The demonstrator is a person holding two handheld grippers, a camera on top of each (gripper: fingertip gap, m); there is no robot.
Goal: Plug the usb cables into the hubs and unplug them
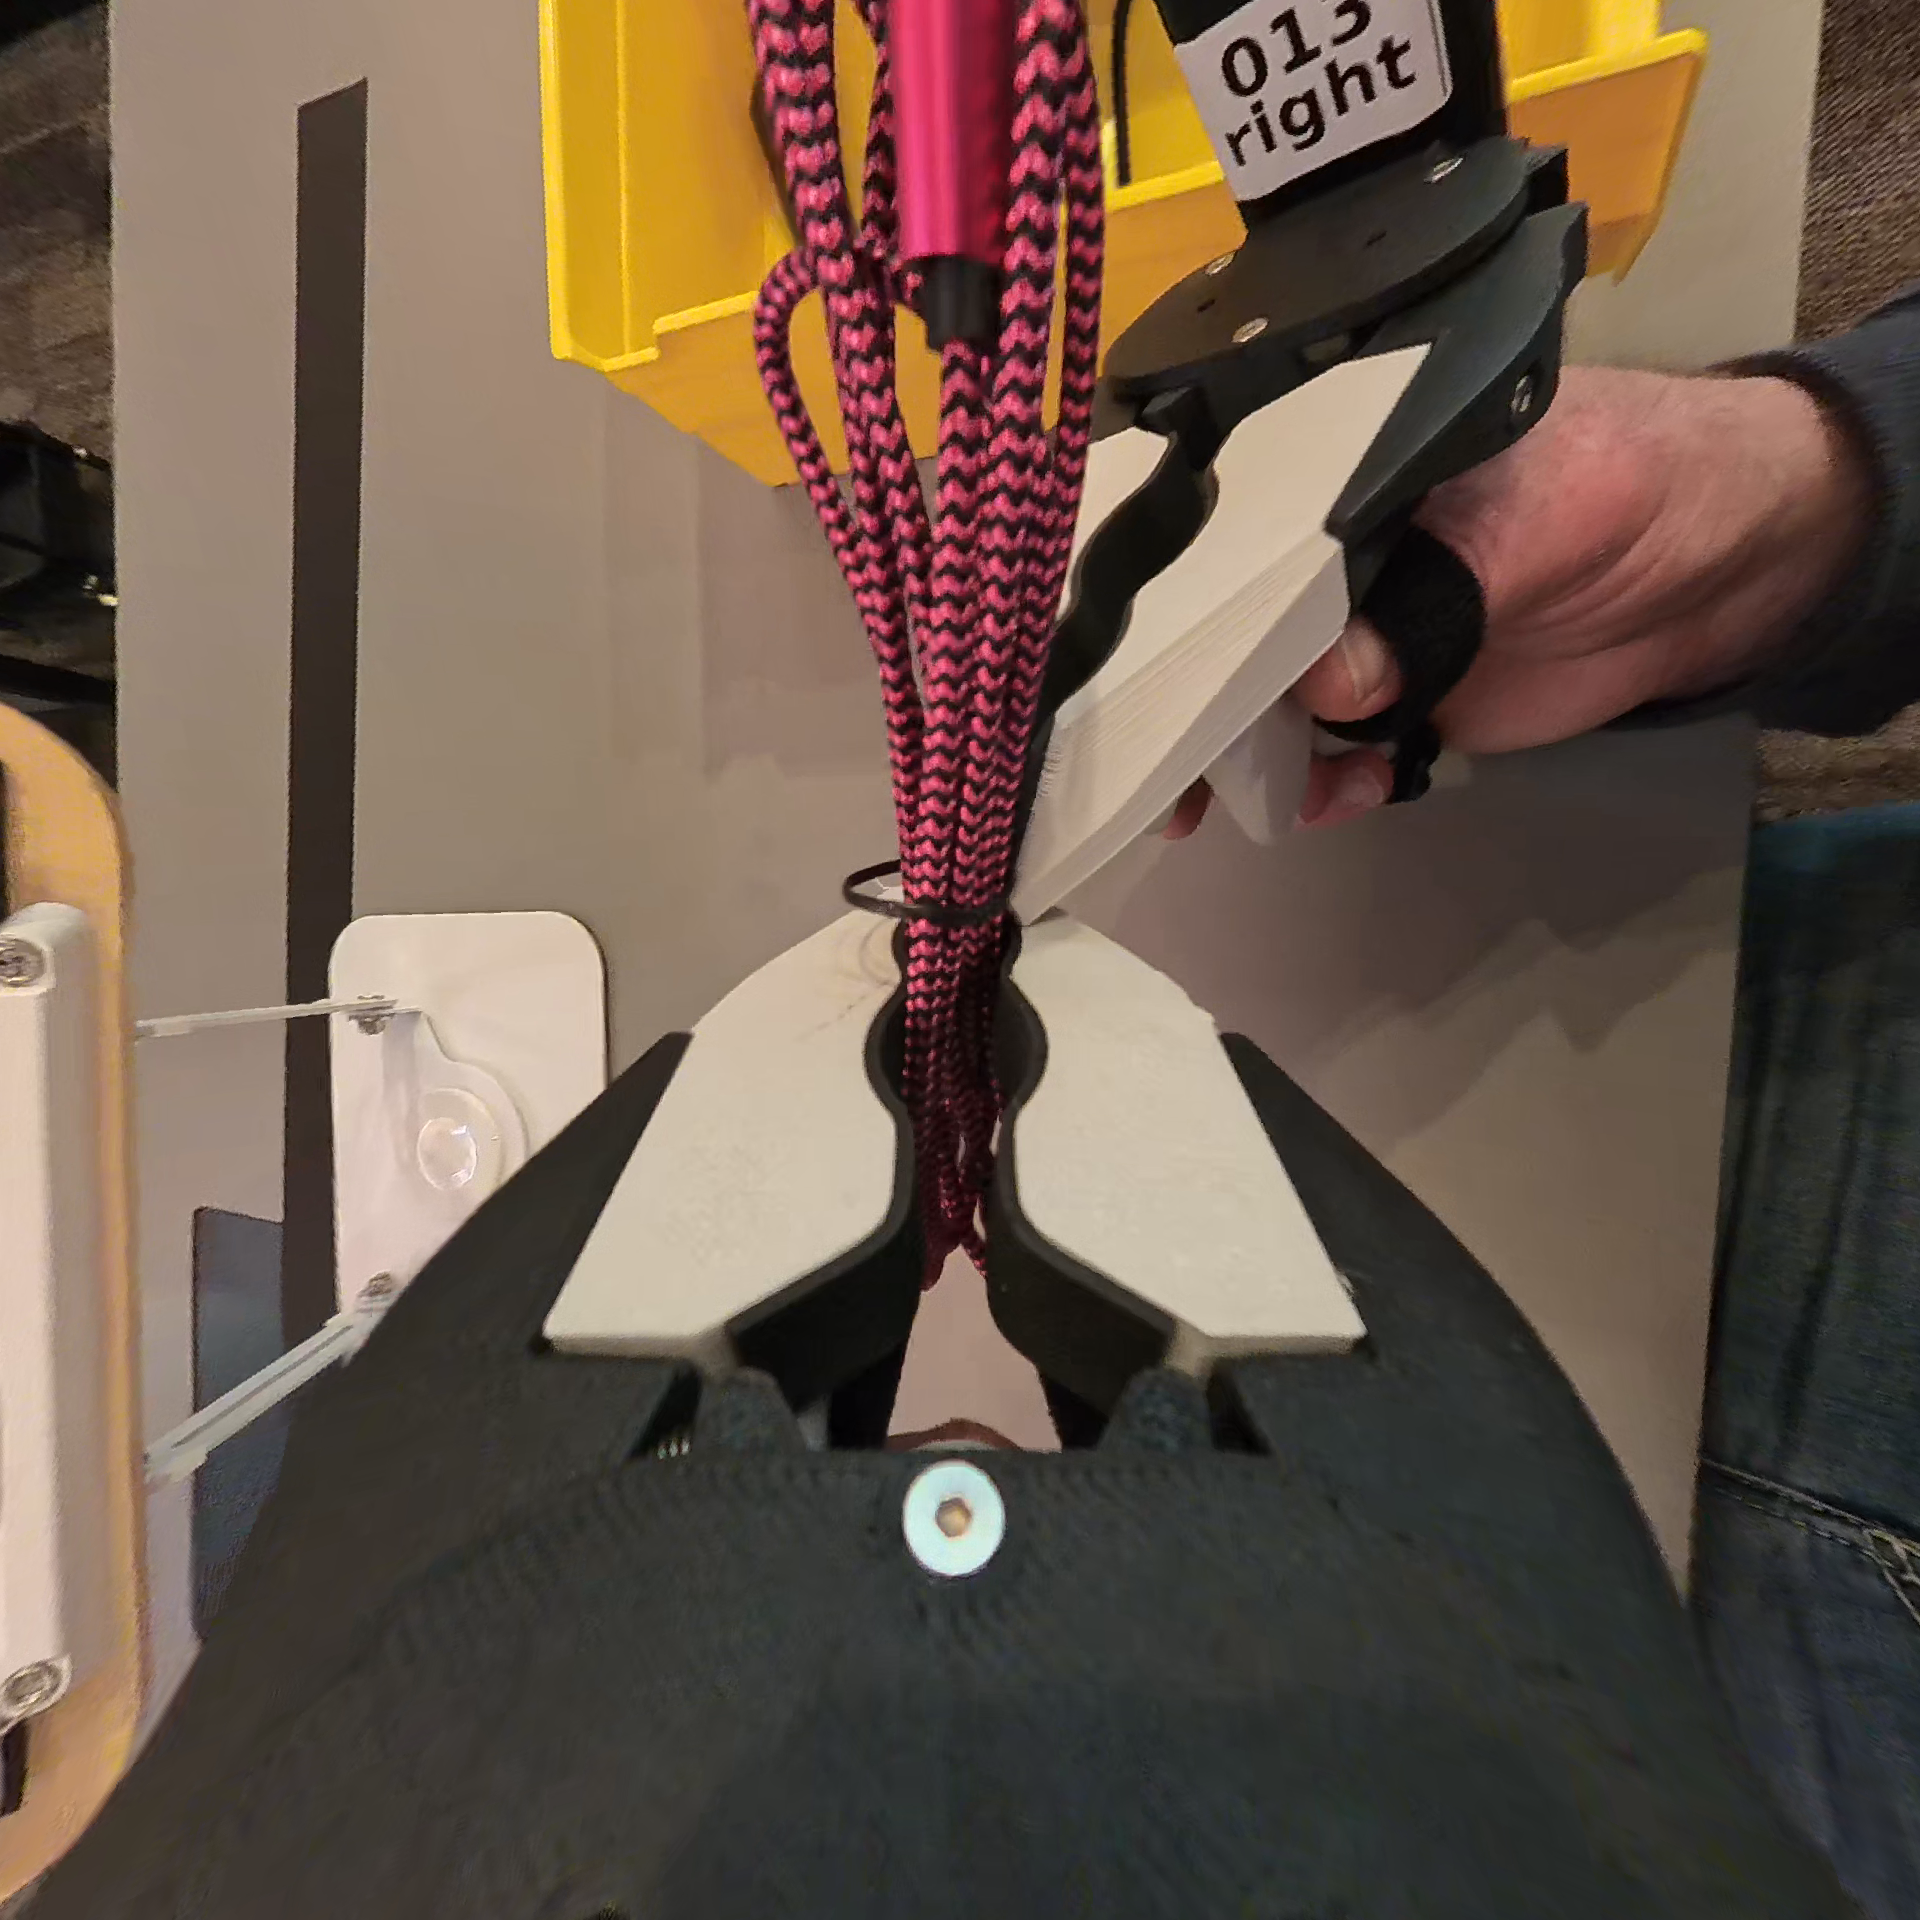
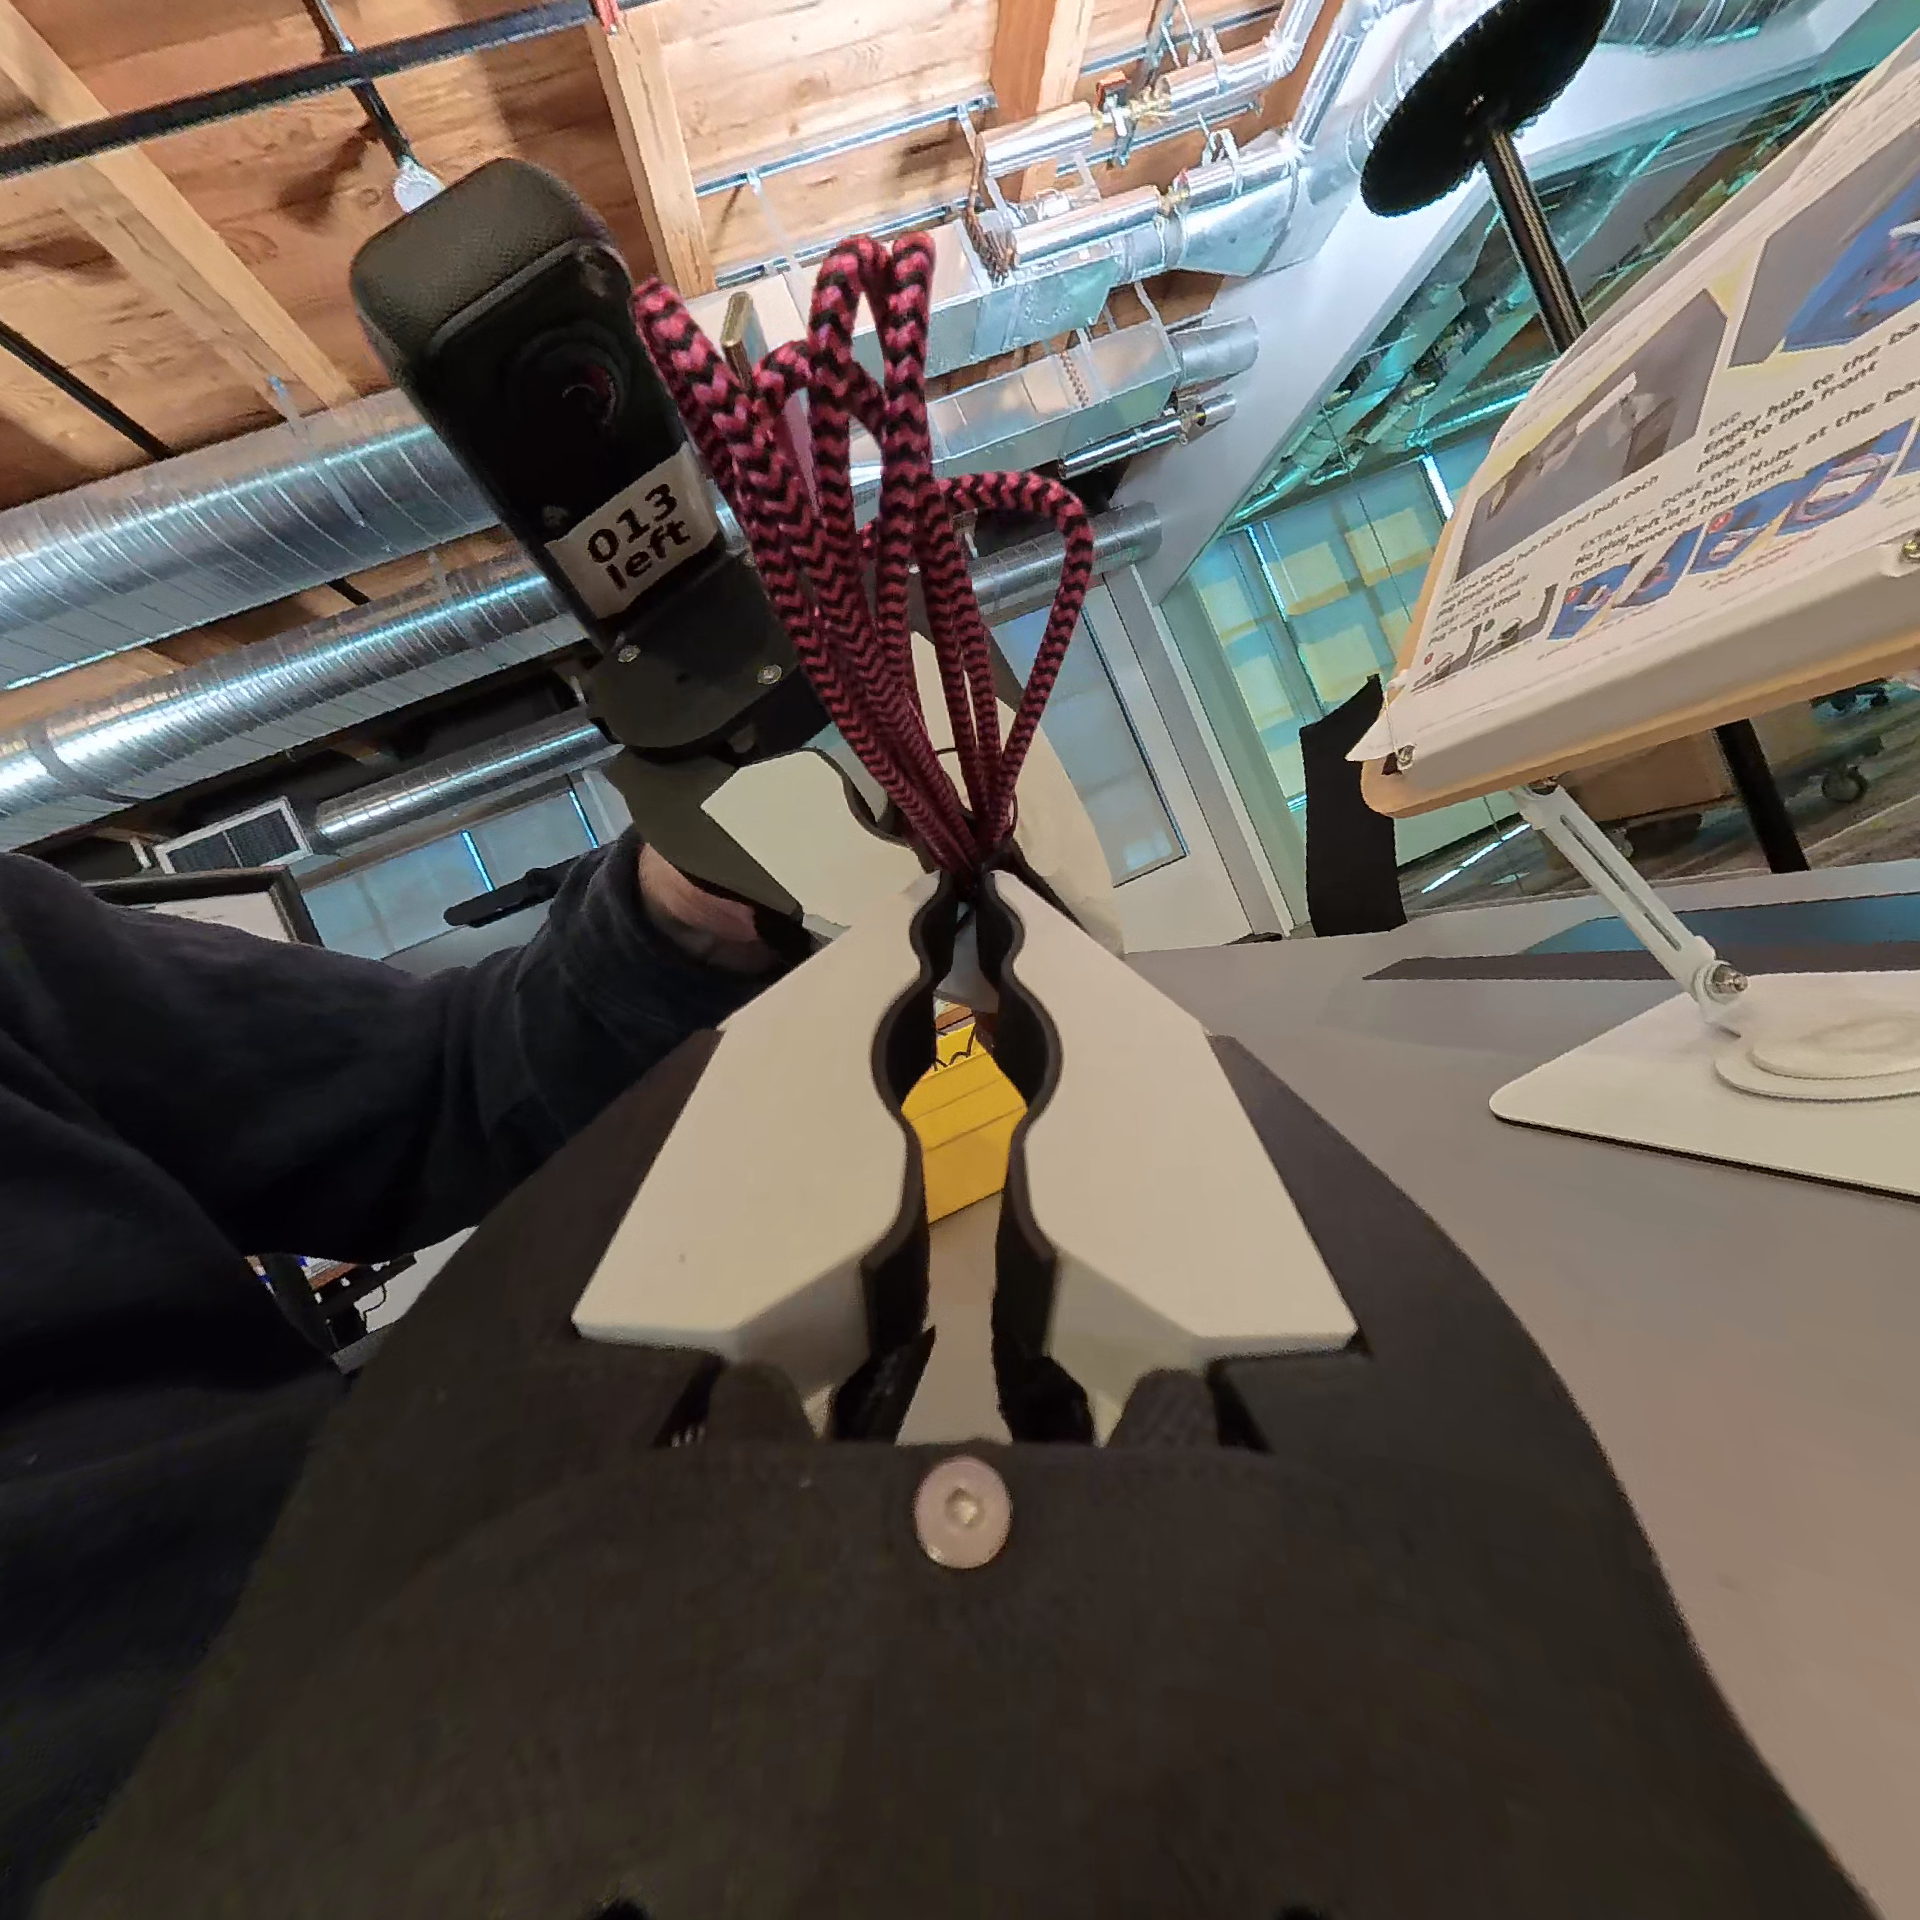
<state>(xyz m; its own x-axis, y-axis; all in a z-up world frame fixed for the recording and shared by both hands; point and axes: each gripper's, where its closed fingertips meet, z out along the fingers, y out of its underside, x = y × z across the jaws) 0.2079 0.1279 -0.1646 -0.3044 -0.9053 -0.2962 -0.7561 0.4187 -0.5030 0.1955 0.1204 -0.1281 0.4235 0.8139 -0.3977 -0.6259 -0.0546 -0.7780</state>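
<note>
**Both claws closed at one cable bundle**

In the left wrist view, the left claw (image 1: 954, 966) is seen clamped on a bundle of pink-and-black braided cable (image 1: 961, 644) at centre frame, just below a black tie (image 1: 914, 906). The right claw (image 1: 1023, 904) enters from the upper right, its tips touching the bundle at the tie. In the right wrist view, its fingers are nearly together at the bundle; whether cable is pinched cannot be told. A yellow bin (image 1: 1299, 239) sits on the grey worktop (image 1: 520, 623) at upper centre.
</note>
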